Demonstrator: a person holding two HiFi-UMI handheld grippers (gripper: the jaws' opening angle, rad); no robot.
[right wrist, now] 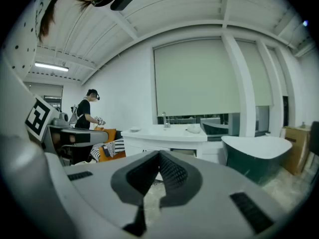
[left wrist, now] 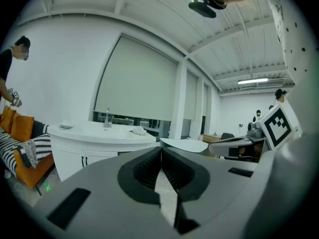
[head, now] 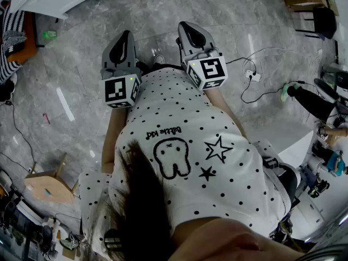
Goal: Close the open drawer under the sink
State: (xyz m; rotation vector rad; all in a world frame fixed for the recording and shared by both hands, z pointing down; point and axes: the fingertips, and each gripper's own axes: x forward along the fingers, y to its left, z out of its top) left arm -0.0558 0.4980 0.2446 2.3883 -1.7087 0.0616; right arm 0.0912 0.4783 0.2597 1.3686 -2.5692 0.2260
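A white sink cabinet [left wrist: 94, 146] with a tap [left wrist: 107, 117] stands some way ahead, at the left in the left gripper view and at centre [right wrist: 167, 133] in the right gripper view. Black handles [left wrist: 83, 161] show on its doors. A dark gap [right wrist: 185, 152] lies under the counter's right part; I cannot tell a drawer front there. My left gripper [left wrist: 161, 151] is shut with nothing in it, held level over the floor [head: 127, 34]. My right gripper [right wrist: 159, 156] is beside it [head: 185, 26], also shut and holding nothing. Both are well short of the cabinet.
A dark green bathtub [right wrist: 259, 158] with a white rim stands right of the cabinet. An orange sofa [left wrist: 22, 148] with striped cloth and a standing person [right wrist: 87, 111] are to the left. Cables and a power strip [head: 251, 75] lie on the grey marble floor; a wooden stool [head: 46, 186] is behind left.
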